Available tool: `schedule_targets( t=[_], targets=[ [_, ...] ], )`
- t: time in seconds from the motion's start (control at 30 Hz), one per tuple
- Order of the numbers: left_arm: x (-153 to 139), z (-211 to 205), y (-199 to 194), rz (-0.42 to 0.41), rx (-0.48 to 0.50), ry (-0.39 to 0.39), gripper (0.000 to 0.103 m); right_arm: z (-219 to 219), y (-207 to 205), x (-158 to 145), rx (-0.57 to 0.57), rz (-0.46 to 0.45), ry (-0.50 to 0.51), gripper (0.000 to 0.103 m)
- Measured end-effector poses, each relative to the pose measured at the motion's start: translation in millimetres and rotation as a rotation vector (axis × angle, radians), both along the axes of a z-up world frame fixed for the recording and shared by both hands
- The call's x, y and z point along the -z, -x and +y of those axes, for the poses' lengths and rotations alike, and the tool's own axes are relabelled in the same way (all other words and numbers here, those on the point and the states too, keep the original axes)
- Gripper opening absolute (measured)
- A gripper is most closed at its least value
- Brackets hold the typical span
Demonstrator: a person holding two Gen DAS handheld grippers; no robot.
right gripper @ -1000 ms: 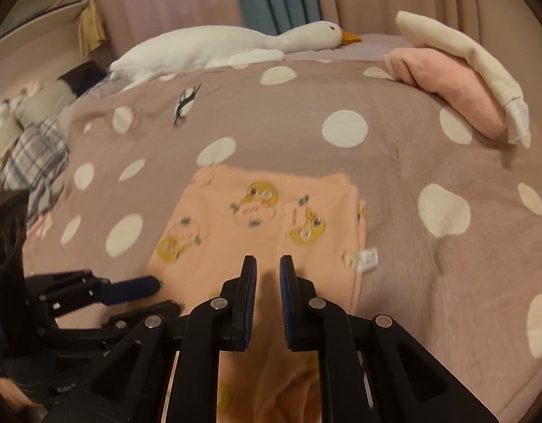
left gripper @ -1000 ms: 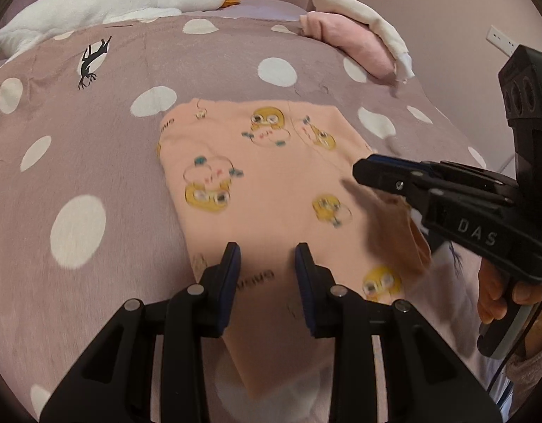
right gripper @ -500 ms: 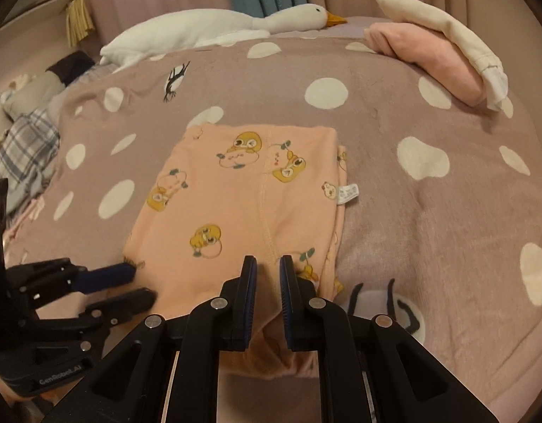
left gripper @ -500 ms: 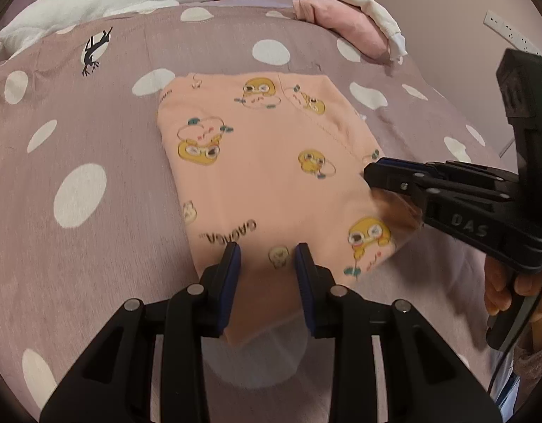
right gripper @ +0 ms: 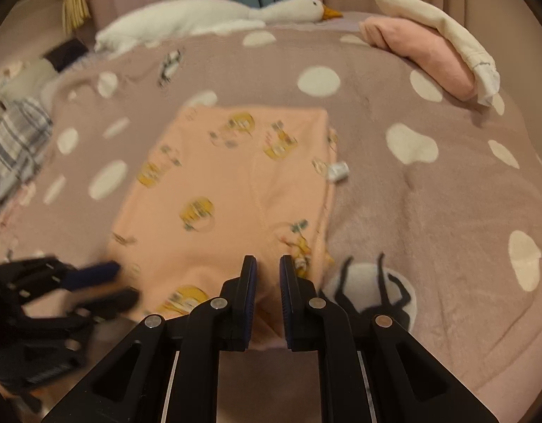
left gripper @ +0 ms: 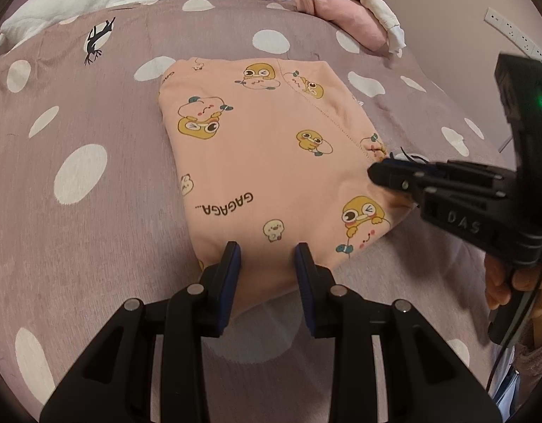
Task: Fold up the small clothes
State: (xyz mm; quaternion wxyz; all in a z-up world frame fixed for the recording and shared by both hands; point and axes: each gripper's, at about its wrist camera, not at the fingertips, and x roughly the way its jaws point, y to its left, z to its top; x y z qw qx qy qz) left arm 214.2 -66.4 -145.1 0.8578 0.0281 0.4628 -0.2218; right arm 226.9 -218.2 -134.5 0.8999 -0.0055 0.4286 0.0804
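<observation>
My left gripper sits at the near edge of the peach garment, its jaws standing a little apart with a strip of the fabric's near hem lying between the blue pads; I cannot tell whether the pads press on it. My right gripper has its jaws drawn narrow at the garment's near right corner, with peach cloth showing in the thin gap between them, so it looks pinched there. From my left camera the right gripper comes in from the right side, its tip touching the garment's right edge, with my hand wrapped around its handle. The garment lies folded into a rough rectangle, printed with yellow cartoon ducks, flat on the mauve blanket with white spots. A small white label pokes out at the garment's right edge. Farther off, at the head of the bed, a white goose plush lies stretched out, and to the right a folded pink cloth rests with a cream cloth draped over it. At the far left lies a plaid fabric, blurred.
</observation>
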Motion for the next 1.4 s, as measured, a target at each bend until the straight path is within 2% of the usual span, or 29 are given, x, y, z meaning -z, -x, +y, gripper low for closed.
schedule_targets(
  t=[0.47, 0.5, 0.57, 0.6, 0.63, 0.67, 0.73, 1.07, 1.17, 1.4],
  targets=[
    [-5.3, 5.8, 16.6, 0.022, -0.021, 0.021, 0.033, -12.2, 13.1, -4.2, 0.028, 0.022, -0.048, 0.012],
    [-6.8, 8.1, 17.4, 0.028, -0.03, 0.035, 0.035, -13.1, 15.2, -4.9, 0.029, 0.023, -0.054, 0.012],
    [-10.9, 14.8, 17.9, 0.041, -0.054, 0.08, 0.049, -16.4, 18.5, -6.6, 0.028, 0.021, -0.07, 0.012],
    [-12.9, 17.6, 18.0, 0.043, -0.069, 0.094, 0.067, -17.9, 20.0, -7.6, 0.029, 0.02, -0.081, 0.014],
    [-15.0, 21.1, 18.2, 0.04, -0.087, 0.106, 0.076, -20.1, 21.7, -8.6, 0.03, 0.019, -0.098, 0.021],
    [-17.5, 25.6, 17.8, 0.035, -0.099, 0.129, 0.076, -22.6, 22.7, -9.4, 0.031, 0.022, -0.119, 0.026],
    [-19.9, 29.4, 15.6, 0.042, -0.11, 0.15, 0.076, -28.4, 24.9, -11.4, 0.044, 0.016, -0.153, 0.045],
    [-13.1, 43.1, -6.1, 0.113, -0.15, 0.229, 0.076, -52.2, 15.8, -0.1, 0.081, 0.073, -0.386, 0.047],
    [-11.0, 44.2, -13.0, 0.127, -0.156, 0.25, 0.076, -58.0, 11.0, 3.6, 0.094, 0.085, -0.446, 0.052],
    [-2.6, 44.1, -30.5, 0.162, -0.165, 0.286, 0.076, -65.8, -6.2, 7.6, 0.106, 0.097, -0.508, 0.055]
  ],
)
